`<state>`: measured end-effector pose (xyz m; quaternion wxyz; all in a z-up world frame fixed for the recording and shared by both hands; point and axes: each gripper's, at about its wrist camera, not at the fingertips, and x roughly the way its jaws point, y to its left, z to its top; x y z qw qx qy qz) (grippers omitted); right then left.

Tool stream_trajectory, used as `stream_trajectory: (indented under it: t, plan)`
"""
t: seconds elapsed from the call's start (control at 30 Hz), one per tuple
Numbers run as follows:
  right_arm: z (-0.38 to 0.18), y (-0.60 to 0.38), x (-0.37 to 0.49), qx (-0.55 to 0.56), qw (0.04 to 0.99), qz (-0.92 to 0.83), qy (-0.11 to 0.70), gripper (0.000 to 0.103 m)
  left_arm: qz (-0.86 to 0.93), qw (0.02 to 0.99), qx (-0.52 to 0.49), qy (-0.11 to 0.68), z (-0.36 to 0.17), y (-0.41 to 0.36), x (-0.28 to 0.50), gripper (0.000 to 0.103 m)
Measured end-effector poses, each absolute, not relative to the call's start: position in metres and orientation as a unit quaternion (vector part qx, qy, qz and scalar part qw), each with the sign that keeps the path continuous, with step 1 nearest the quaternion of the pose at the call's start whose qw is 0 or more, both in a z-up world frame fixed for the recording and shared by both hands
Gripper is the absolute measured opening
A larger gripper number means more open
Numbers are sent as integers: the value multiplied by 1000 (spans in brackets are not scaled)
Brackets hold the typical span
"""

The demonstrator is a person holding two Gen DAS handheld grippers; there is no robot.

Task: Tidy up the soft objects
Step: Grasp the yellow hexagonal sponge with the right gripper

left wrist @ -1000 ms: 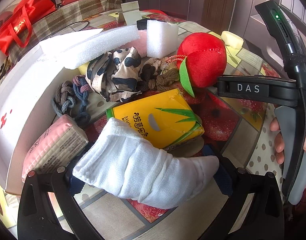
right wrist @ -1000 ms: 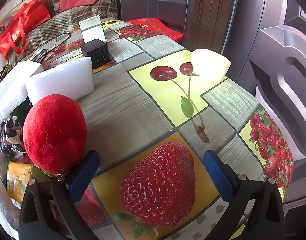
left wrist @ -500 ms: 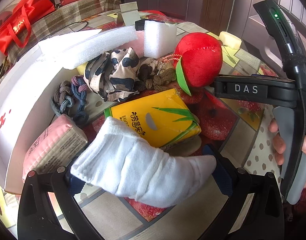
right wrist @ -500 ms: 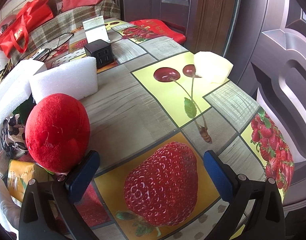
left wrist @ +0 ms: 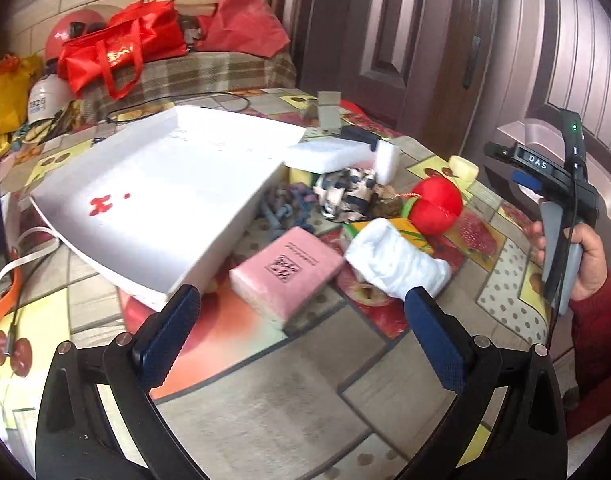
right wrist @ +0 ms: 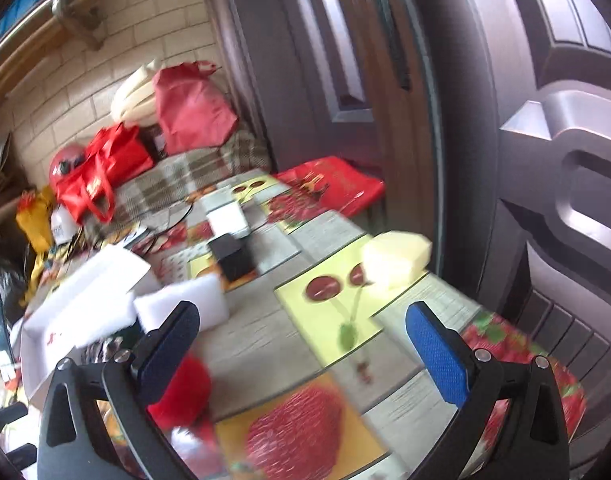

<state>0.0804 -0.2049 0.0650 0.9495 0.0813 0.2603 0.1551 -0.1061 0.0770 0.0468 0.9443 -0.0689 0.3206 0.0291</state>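
At the bottom of the left wrist view the left tongs [left wrist: 297, 312] stand wide apart and empty above the fruit-printed counter [left wrist: 265, 400], and just beyond their tips lie the nearest soft things: a pink tissue pack [left wrist: 285, 272] at centre and a rolled white towel [left wrist: 397, 264] to its right, the towel's end just beside the right-hand pad. The step in hand looks like picking one of these for the white tray [left wrist: 157, 200] that sits open in the left middle of the frame, its near wall close to the pink pack. To do it well, I would bring the tongs down square over the towel's thick middle, not its loose end, so it does not unroll or sag out, close firmly since cloth compresses, then lift clear of the tray's wall before setting it flat inside. Behind the towel a yellow pack [left wrist: 405, 228] is partly hidden, then a red plush fruit [left wrist: 437, 200], a spotted cloth [left wrist: 347, 188] and knotted cords [left wrist: 285, 208] bunched against the tray's right side, with white foam blocks [left wrist: 329, 156] farther back. At the right edge of the frame a hand [left wrist: 585, 256] holds the other tool; in its own blurred view the right tongs [right wrist: 301, 340] are also spread open, holding nothing, the red plush low left beneath them and a pale yellow sponge [right wrist: 397, 260] beyond on the counter's far side.
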Motion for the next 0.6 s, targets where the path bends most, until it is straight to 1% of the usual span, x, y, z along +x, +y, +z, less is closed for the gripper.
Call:
stream_trajectory:
  t: [0.13, 0.2, 0.3, 0.4, 0.6]
  plan:
    - [54, -225, 116, 58, 945, 87, 309, 103, 47, 945, -43, 320, 45, 90, -101, 102]
    - [49, -225, 125, 37, 944, 77, 319, 103, 34, 944, -32, 327, 41, 90, -94, 97]
    - [46, -215, 136, 12, 940, 87, 329, 103, 15, 941, -14, 338, 36, 87, -82, 97]
    - [47, -206, 155, -20, 940, 58, 336, 103, 8, 940, 4, 341, 33, 79, -72, 97]
    - [45, -212, 197, -20, 932, 22, 362, 103, -11, 943, 10, 332, 31, 74, -64, 97]
